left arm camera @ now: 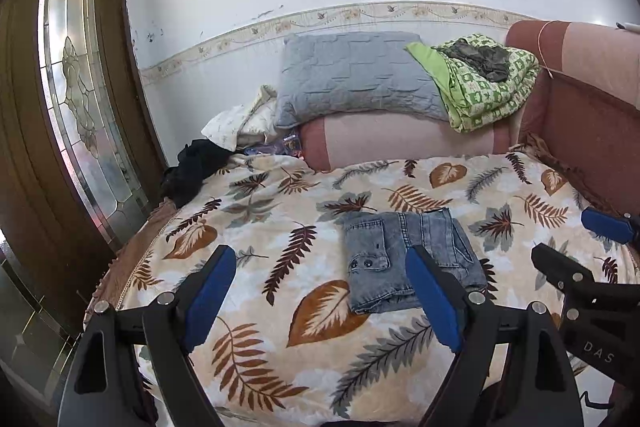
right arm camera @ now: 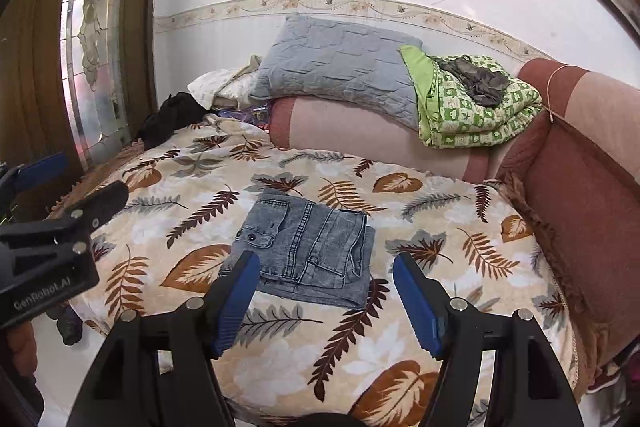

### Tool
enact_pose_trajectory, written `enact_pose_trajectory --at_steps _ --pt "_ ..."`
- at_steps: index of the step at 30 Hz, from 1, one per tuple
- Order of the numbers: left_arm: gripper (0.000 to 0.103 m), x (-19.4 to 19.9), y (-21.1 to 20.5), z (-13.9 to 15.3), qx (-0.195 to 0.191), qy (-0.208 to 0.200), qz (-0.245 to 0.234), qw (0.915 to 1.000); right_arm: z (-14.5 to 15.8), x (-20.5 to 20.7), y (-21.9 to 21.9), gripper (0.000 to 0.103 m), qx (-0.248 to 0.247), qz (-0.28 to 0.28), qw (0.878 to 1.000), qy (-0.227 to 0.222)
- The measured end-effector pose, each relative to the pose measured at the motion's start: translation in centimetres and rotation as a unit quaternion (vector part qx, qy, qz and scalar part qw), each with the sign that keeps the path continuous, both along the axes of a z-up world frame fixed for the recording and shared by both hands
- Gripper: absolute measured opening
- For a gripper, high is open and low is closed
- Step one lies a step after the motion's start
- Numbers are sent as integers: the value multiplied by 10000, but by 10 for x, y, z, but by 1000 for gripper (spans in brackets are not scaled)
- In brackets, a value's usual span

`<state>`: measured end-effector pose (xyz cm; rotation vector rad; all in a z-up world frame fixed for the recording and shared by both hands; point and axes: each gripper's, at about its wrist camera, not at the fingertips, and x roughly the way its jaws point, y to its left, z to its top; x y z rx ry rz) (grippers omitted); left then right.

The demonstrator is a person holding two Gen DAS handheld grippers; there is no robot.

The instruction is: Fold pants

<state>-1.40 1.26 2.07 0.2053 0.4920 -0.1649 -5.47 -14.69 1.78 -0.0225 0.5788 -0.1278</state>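
Observation:
The grey-blue denim pants [left arm camera: 404, 255] lie folded into a compact rectangle on the leaf-patterned blanket [left arm camera: 280, 219], also seen in the right wrist view [right arm camera: 312, 247]. My left gripper [left arm camera: 324, 291] is open and empty, held above the blanket just in front of the pants. My right gripper [right arm camera: 326, 303] is open and empty, also just in front of the pants. The right gripper also shows at the right edge of the left wrist view [left arm camera: 580, 243]. The left gripper shows at the left edge of the right wrist view [right arm camera: 64, 187].
A pink-and-maroon sofa back [left arm camera: 400, 139] carries a grey pillow [left arm camera: 352, 75] and a green patterned quilt [left arm camera: 488, 87]. A sofa arm [right arm camera: 580, 195] rises on the right. Dark clothes [left arm camera: 192, 167] lie at the far left corner beside a wooden glass-panelled door [left arm camera: 68, 87].

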Motion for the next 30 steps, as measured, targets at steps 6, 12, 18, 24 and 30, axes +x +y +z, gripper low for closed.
enact_pose_trajectory --at_steps 6,12,18,24,30 --pt "87 1 0 -5 -53 53 43 10000 -3 3 -2 73 -13 -96 10000 25" --pt "87 1 -1 -7 -39 41 42 10000 -8 7 -5 73 1 -160 9998 79" --pt "87 4 -1 -9 -49 91 124 9999 -11 8 -4 73 -57 -196 9998 72" --pt "87 6 2 -11 -88 119 205 9997 -15 10 -8 73 -11 -250 9996 141" --pt "87 9 2 -13 -85 124 240 9996 -17 12 -9 73 32 -254 9995 187"
